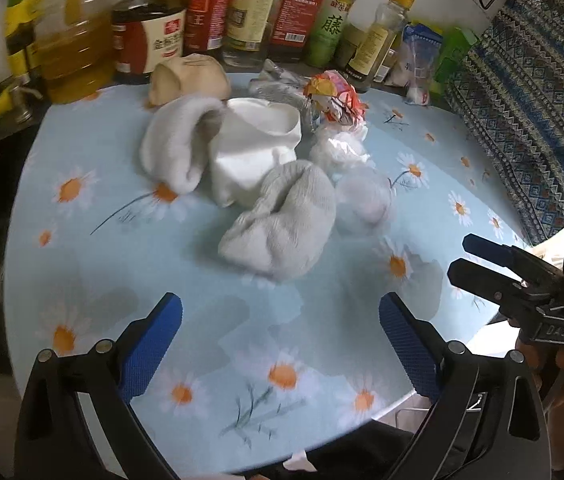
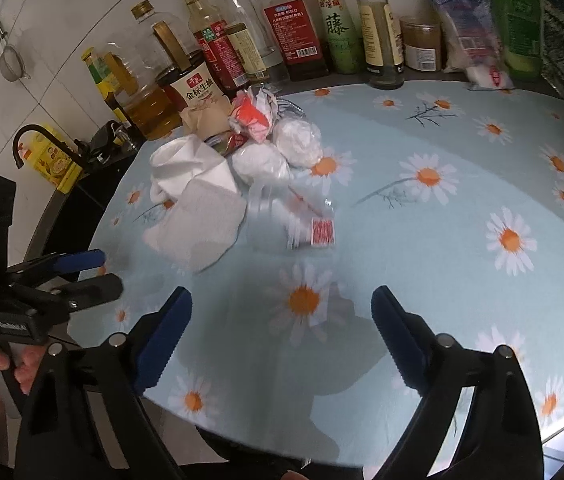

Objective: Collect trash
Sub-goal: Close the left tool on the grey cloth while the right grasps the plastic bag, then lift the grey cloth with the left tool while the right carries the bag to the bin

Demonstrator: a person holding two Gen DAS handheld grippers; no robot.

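Jaws on my left gripper (image 1: 280, 342) and right gripper (image 2: 282, 336) gape empty, crumpled wrappers (image 2: 255, 120) upper left of centre.

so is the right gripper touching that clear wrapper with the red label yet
Apart. In the right wrist view the right gripper hangs open over bare tablecloth, and the clear wrapper lies further out, with patterned cloth showing between it and the fingertips.

Place: home kitchen
Showing it: sauce and oil bottles (image 2: 217, 44) standing behind a daisy-print tablecloth (image 2: 462, 240), tiled wall (image 2: 41, 20) backing them
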